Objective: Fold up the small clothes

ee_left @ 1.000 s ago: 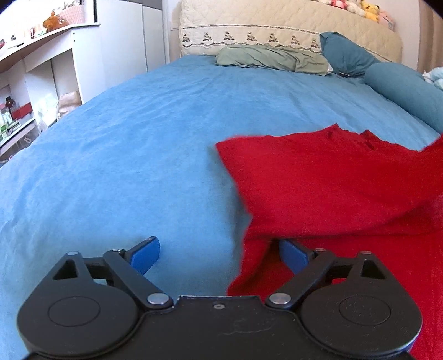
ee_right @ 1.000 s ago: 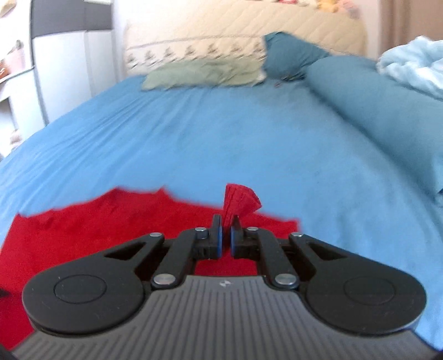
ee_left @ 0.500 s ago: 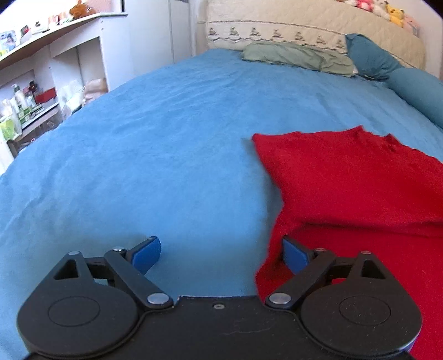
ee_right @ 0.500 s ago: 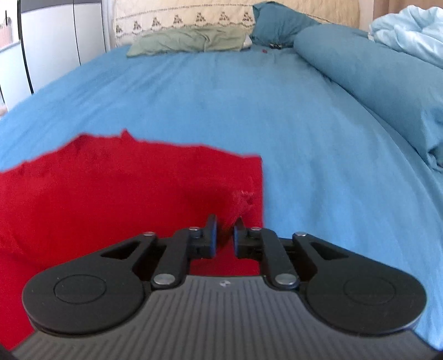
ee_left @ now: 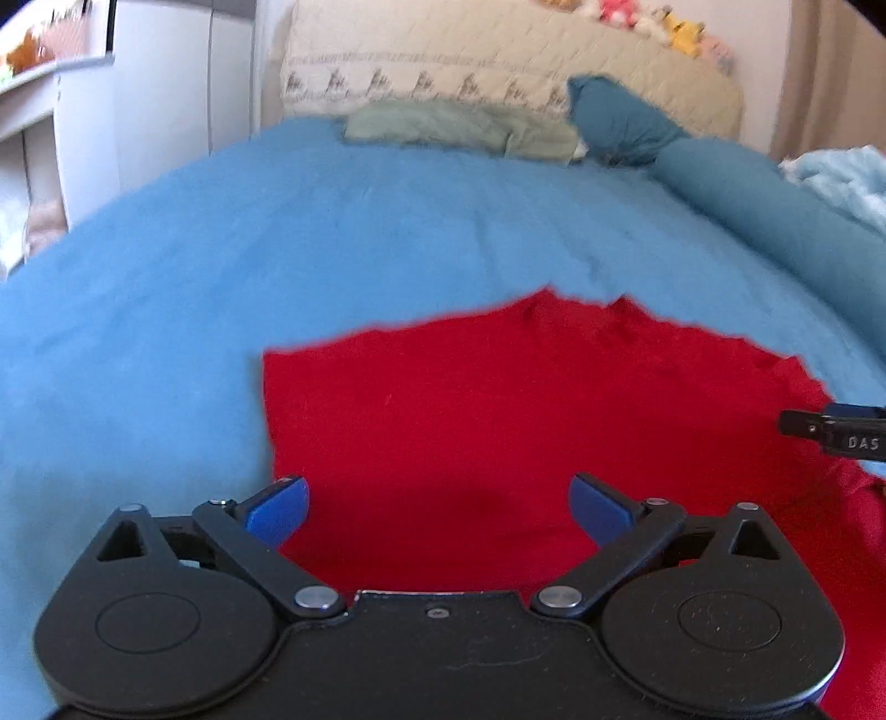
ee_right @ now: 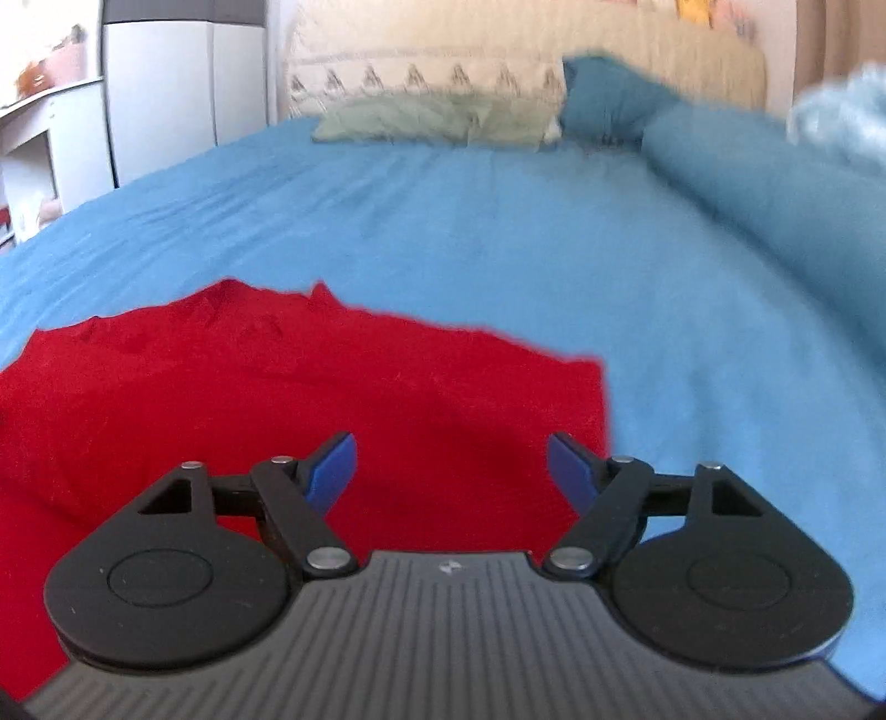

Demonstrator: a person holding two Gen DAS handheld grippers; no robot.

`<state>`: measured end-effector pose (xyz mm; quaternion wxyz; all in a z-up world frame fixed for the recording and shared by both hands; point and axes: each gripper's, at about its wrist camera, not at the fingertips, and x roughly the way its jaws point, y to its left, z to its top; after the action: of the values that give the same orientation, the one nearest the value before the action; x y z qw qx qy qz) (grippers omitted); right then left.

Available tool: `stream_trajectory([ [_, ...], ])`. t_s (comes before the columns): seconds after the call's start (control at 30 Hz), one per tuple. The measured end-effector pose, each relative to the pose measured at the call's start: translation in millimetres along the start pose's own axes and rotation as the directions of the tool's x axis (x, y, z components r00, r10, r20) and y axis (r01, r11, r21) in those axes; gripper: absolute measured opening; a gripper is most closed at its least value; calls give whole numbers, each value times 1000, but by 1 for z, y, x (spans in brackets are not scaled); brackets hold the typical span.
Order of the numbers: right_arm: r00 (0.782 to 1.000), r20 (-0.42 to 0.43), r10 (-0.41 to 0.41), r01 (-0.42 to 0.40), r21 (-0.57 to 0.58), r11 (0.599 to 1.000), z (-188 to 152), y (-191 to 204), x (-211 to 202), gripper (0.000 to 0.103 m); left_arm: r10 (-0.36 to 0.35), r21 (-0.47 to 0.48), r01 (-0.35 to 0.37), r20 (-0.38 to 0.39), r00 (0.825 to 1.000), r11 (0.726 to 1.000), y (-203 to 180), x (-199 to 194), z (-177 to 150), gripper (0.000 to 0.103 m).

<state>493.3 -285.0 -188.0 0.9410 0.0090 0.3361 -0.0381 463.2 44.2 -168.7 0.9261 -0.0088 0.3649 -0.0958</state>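
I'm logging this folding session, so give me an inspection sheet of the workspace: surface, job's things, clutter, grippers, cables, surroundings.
Surface: blue bedspread, lightly creased.
Job's things: red garment lying on the bedspread, its far edge uneven; neither gripper holds it.
Clutter: green cloth near the headboard; teal pillow; teal bolster along the right side; pale blue blanket beyond it.
Grippers: left gripper open over the garment's near left part; right gripper open over its right part.
Cables: nothing seen.
Surroundings: quilted headboard with soft toys on top; white shelves at left.
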Motion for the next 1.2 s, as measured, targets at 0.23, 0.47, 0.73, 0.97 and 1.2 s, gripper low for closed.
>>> stream_trajectory([
  [0.23, 999, 8, 38, -38, 54, 998, -1, -16, -10, 95, 34, 54, -34, -7, 999, 998, -9, -8, -3, 102],
  [0.47, 992, 106, 70, -66, -42, 997, 14, -34, -117, 95, 50, 62, -58, 111, 993, 996, 0, -107, 4, 103],
  [0.73, 993, 73, 88, -83, -68, 994, -17, -68, -263, 98, 35, 58, -40, 85, 996, 998, 17, -234, -45, 103],
  [0.97, 995, -29, 93, -94, -37, 995, -98, -89, -334, 98, -27, -25, 26, -44, 999, 999, 14, -278, -121, 103],
  [1.2, 986, -153, 73, -68, 37, 997, -180, -94, -349, 96, -53, -98, 36, -183, 982, 995, 8, -268, -183, 90],
])
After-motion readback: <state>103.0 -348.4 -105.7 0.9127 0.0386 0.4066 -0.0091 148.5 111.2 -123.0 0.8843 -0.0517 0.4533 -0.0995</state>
